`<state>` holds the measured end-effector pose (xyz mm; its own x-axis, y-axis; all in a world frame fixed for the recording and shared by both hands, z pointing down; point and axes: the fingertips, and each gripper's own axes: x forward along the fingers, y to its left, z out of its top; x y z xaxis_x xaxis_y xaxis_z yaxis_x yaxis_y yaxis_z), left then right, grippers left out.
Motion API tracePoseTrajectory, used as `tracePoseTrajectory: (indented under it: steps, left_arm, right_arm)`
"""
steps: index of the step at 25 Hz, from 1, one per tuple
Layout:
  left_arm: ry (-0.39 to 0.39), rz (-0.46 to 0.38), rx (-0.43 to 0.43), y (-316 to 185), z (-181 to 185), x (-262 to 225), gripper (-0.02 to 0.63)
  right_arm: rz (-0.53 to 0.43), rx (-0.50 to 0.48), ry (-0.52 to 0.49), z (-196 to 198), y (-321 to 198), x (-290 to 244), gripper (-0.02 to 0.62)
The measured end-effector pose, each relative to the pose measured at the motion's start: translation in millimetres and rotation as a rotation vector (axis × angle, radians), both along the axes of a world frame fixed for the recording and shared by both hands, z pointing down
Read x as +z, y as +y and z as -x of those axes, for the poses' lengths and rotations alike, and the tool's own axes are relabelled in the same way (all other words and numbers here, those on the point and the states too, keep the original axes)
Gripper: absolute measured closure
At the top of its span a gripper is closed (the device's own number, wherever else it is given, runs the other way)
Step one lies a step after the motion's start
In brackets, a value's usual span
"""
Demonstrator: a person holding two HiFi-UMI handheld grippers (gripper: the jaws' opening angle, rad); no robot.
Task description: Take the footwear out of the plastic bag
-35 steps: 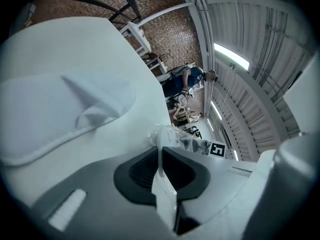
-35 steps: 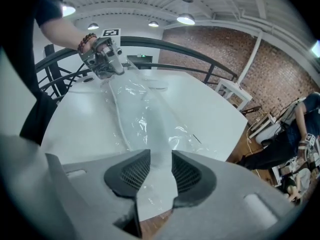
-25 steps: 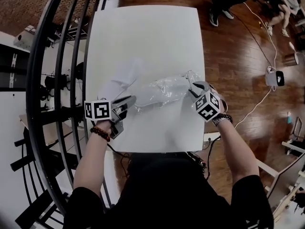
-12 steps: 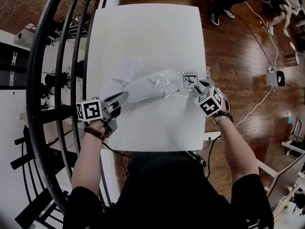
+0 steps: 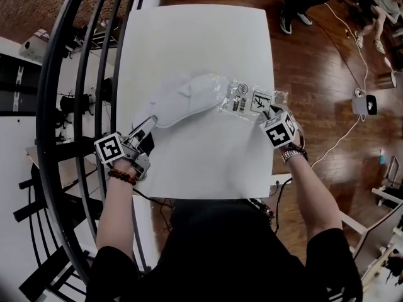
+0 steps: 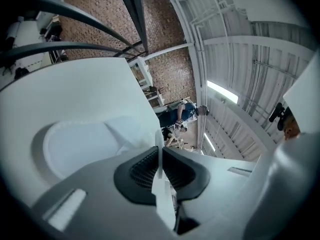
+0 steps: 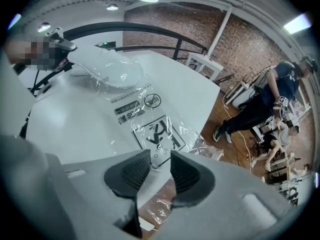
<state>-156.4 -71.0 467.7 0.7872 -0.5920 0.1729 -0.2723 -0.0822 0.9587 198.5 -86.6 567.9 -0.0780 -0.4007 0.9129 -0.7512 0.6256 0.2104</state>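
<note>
A white slipper point(image 5: 179, 99) lies across the white table point(image 5: 195, 36), with its toe end inside the mouth of a clear printed plastic bag point(image 5: 249, 99). My left gripper point(image 5: 148, 123) is shut on the slipper's thin heel edge at the table's left side. In the left gripper view the white edge runs between the closed pads point(image 6: 159, 166), and the slipper point(image 6: 85, 144) spreads out beyond them. My right gripper point(image 5: 272, 112) pinches the bag's far end by the table's right edge. In the right gripper view the film point(image 7: 150, 129) runs between the jaws point(image 7: 160, 166), with the slipper point(image 7: 107, 66) further off.
A black curved railing point(image 5: 69, 106) runs close along the table's left edge. Wooden floor lies to the right, with a cable and a small white device point(image 5: 364, 102). A person's legs point(image 5: 302, 2) are beyond the table's far right corner.
My left gripper has drawn the slipper leftward and up, so most of it has slid out of the bag. The right gripper has shifted slightly with the bag's end and keeps its hold.
</note>
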Motion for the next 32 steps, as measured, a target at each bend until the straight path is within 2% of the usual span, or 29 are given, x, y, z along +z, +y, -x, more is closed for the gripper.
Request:
tracePoseTrajectory:
  steps: [10,15,18,19,20,21,23,27,32]
  left_arm:
    - [0.099,0.018,-0.214,-8.3,44.7,4.8,0.561]
    - [0.081,0.054,-0.279,2.3,63.5,23.5,0.561]
    - [0.013,0.059,-0.286,6.9,67.0,30.9,0.56]
    - [-0.024,0.065,-0.283,8.5,68.1,35.1,0.516]
    - [-0.073,0.076,-0.279,11.1,70.6,41.7,0.442]
    - [-0.131,0.091,-0.275,14.4,74.5,49.6,0.406]
    - [-0.231,0.105,-0.268,21.3,80.1,59.1,0.382]
    - [-0.343,0.092,-0.268,31.6,81.4,57.7,0.371]
    - [-0.414,0.039,-0.238,44.3,57.1,41.6,0.385]
  right_arm:
    - [0.003,0.029,-0.005,3.2,-9.2,-5.2,0.482]
    - [-0.012,0.02,-0.003,6.2,-7.7,-10.2,0.482]
    - [-0.029,0.008,-0.004,6.9,-6.4,-16.7,0.48]
    - [-0.035,0.004,-0.005,6.9,-5.8,-18.6,0.48]
    - [-0.04,0.002,-0.007,6.9,-5.2,-20.2,0.479]
    - [-0.045,-0.001,-0.008,7.1,-4.3,-21.6,0.474]
    - [-0.059,-0.007,-0.01,8.4,-1.5,-24.4,0.469]
    - [-0.09,-0.031,-0.025,12.9,4.9,-31.7,0.466]
    - [-0.133,-0.074,-0.07,19.8,16.8,-48.2,0.466]
